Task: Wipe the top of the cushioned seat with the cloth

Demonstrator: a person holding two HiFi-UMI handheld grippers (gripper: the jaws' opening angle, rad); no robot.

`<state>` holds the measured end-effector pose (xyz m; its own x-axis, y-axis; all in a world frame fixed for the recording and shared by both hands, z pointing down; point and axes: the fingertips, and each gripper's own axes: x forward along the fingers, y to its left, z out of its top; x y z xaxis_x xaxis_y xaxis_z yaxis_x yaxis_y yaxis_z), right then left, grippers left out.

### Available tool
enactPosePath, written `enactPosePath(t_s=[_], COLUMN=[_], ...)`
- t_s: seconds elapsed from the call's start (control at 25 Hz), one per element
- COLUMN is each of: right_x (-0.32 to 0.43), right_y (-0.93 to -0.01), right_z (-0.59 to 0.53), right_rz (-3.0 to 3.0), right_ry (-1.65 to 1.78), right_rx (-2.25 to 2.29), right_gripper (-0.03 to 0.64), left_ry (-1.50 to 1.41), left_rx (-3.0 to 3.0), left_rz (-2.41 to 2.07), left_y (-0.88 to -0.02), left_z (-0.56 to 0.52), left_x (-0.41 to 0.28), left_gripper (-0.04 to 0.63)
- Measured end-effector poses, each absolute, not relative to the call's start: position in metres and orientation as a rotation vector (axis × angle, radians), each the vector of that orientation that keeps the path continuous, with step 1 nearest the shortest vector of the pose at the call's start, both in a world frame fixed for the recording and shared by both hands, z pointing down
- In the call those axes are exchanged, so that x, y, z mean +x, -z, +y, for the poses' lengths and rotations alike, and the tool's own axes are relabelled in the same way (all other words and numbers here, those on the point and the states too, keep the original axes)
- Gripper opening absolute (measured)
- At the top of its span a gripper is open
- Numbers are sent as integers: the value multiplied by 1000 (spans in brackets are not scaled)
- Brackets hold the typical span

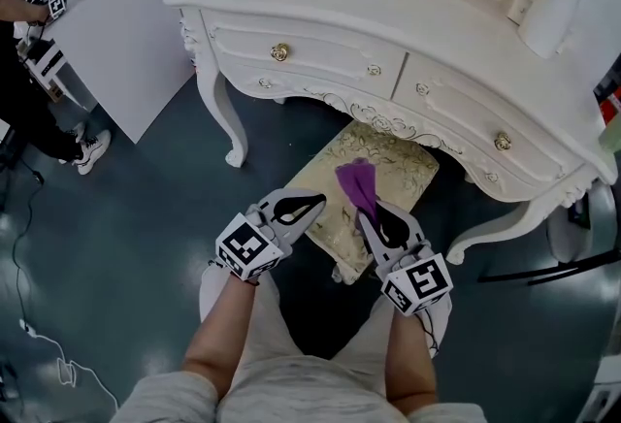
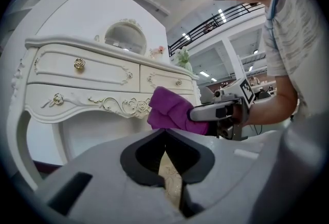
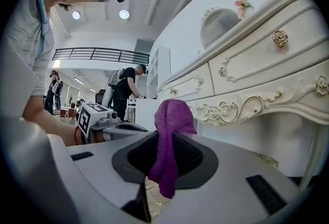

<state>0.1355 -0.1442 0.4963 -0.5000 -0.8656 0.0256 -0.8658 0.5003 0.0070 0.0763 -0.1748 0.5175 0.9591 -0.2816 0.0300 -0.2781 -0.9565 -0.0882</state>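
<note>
Your left gripper (image 1: 309, 208) has its 2 jaws pressed fully together, and nothing sits between them. Its tip hangs at the near left edge of the cushioned seat (image 1: 393, 159).

Your right gripper (image 1: 373, 213) is clamped on the purple cloth (image 1: 356, 182). In the right gripper view, 1 bunched fold sticks out past the jaw tips and a narrow tail hangs down between the jaws. The cloth sits over the near middle of the seat, a little to the right of your left gripper. No view shows whether it touches the cushion.

The 2 grippers lie side by side, close together but apart, and both point away from you toward the white dressing table (image 1: 408, 33).

The seat is gold-patterned and stands on the dark floor (image 1: 146, 217). Its far end is tucked under the table's carved front, between the curved legs. The table's front has 2 drawers with gold knobs.

At the far left a person stands beside a white panel (image 1: 116, 43), with 1 white shoe (image 1: 92, 151) in view. A thin cable (image 1: 29, 334) trails across the near left of the floor.
</note>
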Motion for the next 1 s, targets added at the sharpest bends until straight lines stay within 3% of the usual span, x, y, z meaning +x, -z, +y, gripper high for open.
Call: enactPosePath(t_s=[1.0], right_x=[145], right_y=[-499], right_z=[-143], right_rz=[-2696], right_ry=[-22], right_rx=[1570], right_gripper=[77], left_ry=[47], left_rx=[-3029], left_rz=[409], left_y=[-513], left_z=[-171], left_x=[85], left_gripper=[12])
